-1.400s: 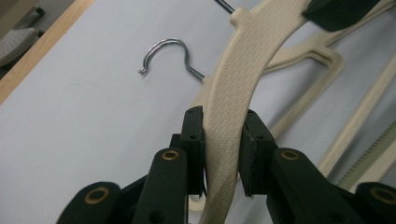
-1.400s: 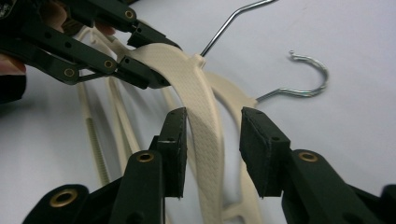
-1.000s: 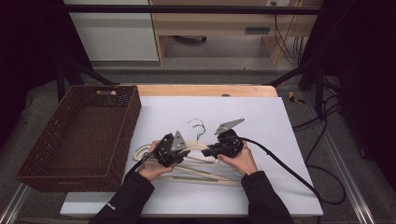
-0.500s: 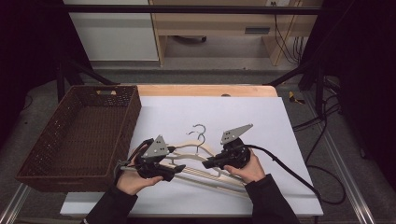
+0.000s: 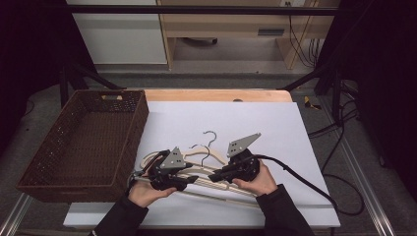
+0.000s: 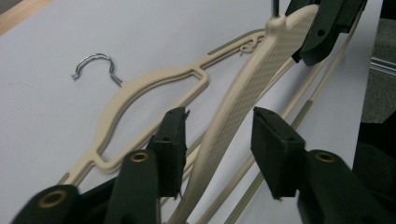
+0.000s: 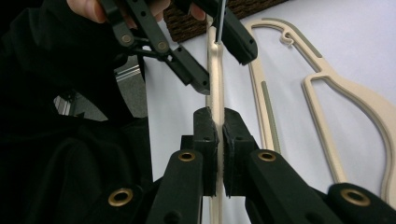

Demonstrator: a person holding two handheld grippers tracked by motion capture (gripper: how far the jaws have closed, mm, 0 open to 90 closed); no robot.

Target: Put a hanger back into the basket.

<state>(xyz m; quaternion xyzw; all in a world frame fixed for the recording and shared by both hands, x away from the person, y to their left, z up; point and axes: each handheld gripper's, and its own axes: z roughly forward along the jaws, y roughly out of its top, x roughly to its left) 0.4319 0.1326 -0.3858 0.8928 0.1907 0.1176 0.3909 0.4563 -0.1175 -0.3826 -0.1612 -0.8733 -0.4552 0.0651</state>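
Observation:
A beige plastic hanger is raised edge-on off a pile of like hangers on the white table sheet. My right gripper is shut on one arm of it, pads pressed to both faces. My left gripper faces it from the other side, straddling the same hanger. Its jaws have just been closing, with a gap still showing at each pad. In the high view the left gripper and right gripper meet tip to tip near the table's front edge.
A brown wicker basket stands on the left, close beside my left hand. More hangers with metal hooks lie flat on the sheet beyond the grippers. A black cable trails right from the right gripper.
Both hands have drawn back toward the near edge and risen a little, lifting one hanger on edge. The left jaws opened wide around it, then narrowed.

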